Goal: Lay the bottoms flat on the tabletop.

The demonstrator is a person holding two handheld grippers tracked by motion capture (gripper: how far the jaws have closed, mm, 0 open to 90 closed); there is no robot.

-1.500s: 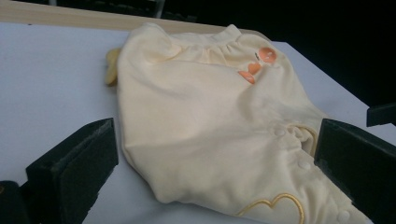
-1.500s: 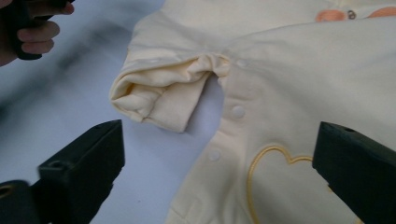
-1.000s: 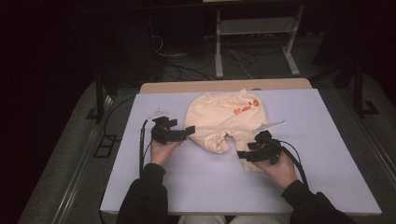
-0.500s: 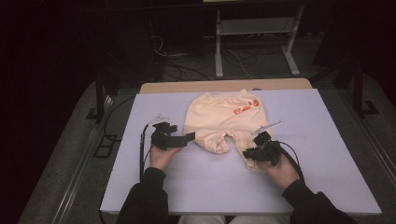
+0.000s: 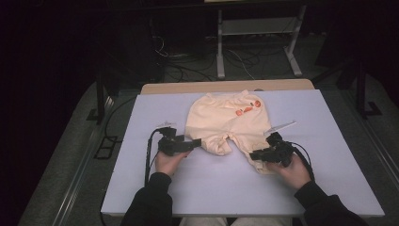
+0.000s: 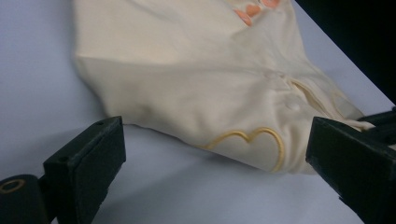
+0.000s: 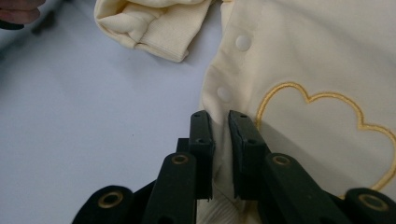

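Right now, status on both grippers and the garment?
Right gripper shut on cream garment leg hem. Left gripper open, jaws just started closing, astride other leg. Nothing in the way.

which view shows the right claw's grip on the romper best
The right gripper view: the right claw has just closed, pinching the cream romper beside its snaps. The high view shows the claw small at the hem. The left gripper view shows a black corner at the edge.

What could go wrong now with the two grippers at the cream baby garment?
1. The right gripper pinches only the edge of the cream garment beside the snap buttons, so the fabric may slip out.
2. The left gripper is open around the other leg; closing there may grab too little cloth.
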